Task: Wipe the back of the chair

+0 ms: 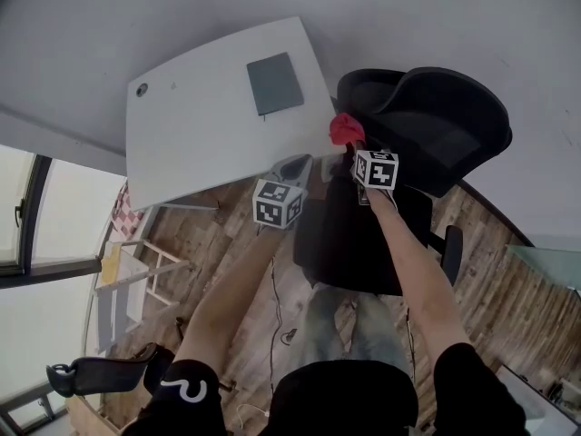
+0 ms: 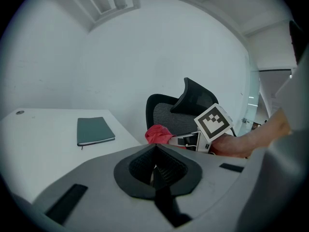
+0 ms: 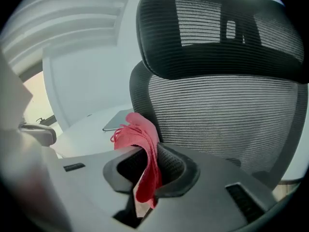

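Window (image 1: 36, 216) glass far on the left of the head view, bright and white. Then white table (image 1: 200, 125), seen from up high, with small round hole (image 1: 142, 89) near its far left corner. Grey notebook (image 1: 274, 84) lying flat and shut on the table, closer to the right side. Same notebook (image 2: 94, 130) also in the left gripper view, alone on the white top.

Left gripper (image 1: 294, 163) held out over the near right corner of the table, just beside the other one. Jaws pressed tight together in its own view, left gripper (image 2: 155, 164) holding nothing at all.

Red cloth (image 1: 345, 128) next, bunched up, between the table corner and the chair. Pinched in the right gripper (image 1: 352, 150), jaws closed on it. In the right gripper view, red cloth (image 3: 144, 146) sticking up out of the right gripper (image 3: 145, 170) and running down between the pads too. Close to the left edge of the chair back (image 3: 227, 115); hard to tell if touching or not.

Black chair (image 1: 436, 125) on the right, with seat (image 1: 349, 239) low in the middle, under the two arms. Mesh back filling most of the right gripper view, with headrest (image 3: 217, 33) above it. Wood floor (image 1: 508, 289) under the chair.
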Demonstrator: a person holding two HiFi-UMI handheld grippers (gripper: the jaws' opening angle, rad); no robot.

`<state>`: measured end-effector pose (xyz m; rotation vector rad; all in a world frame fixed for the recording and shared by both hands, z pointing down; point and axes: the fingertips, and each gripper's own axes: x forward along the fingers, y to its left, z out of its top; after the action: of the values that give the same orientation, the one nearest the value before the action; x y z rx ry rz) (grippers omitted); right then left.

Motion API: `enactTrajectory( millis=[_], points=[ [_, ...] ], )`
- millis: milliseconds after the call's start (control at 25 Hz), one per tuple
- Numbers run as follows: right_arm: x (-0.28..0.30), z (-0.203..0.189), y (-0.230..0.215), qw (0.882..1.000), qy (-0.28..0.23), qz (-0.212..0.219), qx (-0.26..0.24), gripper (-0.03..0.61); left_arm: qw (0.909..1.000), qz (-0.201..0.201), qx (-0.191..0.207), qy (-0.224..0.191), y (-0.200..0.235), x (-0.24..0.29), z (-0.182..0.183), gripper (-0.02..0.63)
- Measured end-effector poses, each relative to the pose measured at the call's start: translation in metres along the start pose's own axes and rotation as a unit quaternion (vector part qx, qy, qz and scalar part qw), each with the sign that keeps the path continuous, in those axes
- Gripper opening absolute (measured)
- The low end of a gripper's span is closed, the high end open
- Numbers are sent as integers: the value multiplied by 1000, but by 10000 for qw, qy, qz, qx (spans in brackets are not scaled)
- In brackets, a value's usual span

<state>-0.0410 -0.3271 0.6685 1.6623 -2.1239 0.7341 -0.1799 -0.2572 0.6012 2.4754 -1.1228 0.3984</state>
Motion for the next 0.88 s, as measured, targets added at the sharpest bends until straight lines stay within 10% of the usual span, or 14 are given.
enactTrajectory(
  millis=[880],
  points=[
    [-31, 7, -130, 9979, -1, -640, -3, 72, 10000, -40, -39, 15, -80, 37, -11, 25]
  ],
)
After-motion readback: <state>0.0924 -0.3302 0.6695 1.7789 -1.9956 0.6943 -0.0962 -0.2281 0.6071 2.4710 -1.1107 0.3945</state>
